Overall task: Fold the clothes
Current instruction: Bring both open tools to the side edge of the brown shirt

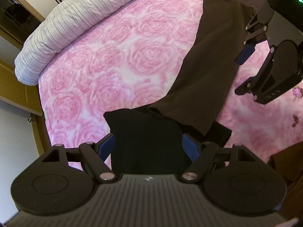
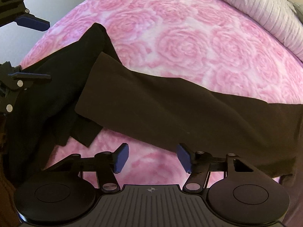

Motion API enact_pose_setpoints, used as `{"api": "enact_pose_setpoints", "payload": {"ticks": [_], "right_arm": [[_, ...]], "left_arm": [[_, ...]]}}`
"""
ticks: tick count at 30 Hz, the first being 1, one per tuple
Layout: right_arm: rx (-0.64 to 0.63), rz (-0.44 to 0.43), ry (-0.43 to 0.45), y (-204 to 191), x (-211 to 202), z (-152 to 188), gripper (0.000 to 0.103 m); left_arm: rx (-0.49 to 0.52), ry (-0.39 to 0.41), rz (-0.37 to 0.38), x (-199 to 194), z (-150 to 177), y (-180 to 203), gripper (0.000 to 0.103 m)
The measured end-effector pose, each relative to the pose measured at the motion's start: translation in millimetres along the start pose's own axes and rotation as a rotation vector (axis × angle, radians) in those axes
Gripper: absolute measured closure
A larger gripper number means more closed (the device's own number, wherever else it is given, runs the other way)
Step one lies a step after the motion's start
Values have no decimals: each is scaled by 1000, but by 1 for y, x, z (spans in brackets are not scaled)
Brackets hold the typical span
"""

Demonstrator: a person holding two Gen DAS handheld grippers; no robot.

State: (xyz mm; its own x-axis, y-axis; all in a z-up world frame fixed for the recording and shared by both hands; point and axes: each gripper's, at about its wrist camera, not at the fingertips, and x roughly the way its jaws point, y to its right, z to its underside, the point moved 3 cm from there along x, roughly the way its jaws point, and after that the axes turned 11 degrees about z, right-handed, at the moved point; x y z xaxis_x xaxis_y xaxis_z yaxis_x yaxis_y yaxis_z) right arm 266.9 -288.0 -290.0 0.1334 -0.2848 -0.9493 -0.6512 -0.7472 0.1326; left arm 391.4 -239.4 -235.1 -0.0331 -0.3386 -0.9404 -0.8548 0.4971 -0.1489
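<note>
Dark brown trousers [image 1: 206, 60] lie stretched out on the pink rose-patterned bed cover [image 1: 117, 60], one leg end folded across the other. My left gripper [image 1: 150, 147] is open, its blue pads on either side of the dark leg end [image 1: 144, 132]. In the right wrist view the trousers [image 2: 170, 109] run across the middle. My right gripper [image 2: 152, 158] is open and empty over bare cover, just short of the trousers' near edge. The right gripper also shows in the left wrist view [image 1: 246, 66], and the left gripper shows at the left of the right wrist view [image 2: 37, 49].
A rolled grey ribbed duvet [image 1: 62, 30] lies along the far side of the bed; it also shows in the right wrist view [image 2: 265, 9]. Wooden furniture [image 1: 17, 79] stands beyond the left bed edge.
</note>
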Motion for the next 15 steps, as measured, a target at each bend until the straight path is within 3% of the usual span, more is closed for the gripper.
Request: {"api": "enact_pose_setpoints", "payload": {"ticks": [2,4,15], "right_arm": [[-7,-1,1,-4,2,-3,56],[-15,-3,1,-7,4,-7,60],[-42,-2,-22,-18,14,-14,72]], "left_arm": [[0,-2,2,2,2,-2,28],[2,-3,4,3,4,-3,28],[27,-7,20,13,4,-6,28]]}}
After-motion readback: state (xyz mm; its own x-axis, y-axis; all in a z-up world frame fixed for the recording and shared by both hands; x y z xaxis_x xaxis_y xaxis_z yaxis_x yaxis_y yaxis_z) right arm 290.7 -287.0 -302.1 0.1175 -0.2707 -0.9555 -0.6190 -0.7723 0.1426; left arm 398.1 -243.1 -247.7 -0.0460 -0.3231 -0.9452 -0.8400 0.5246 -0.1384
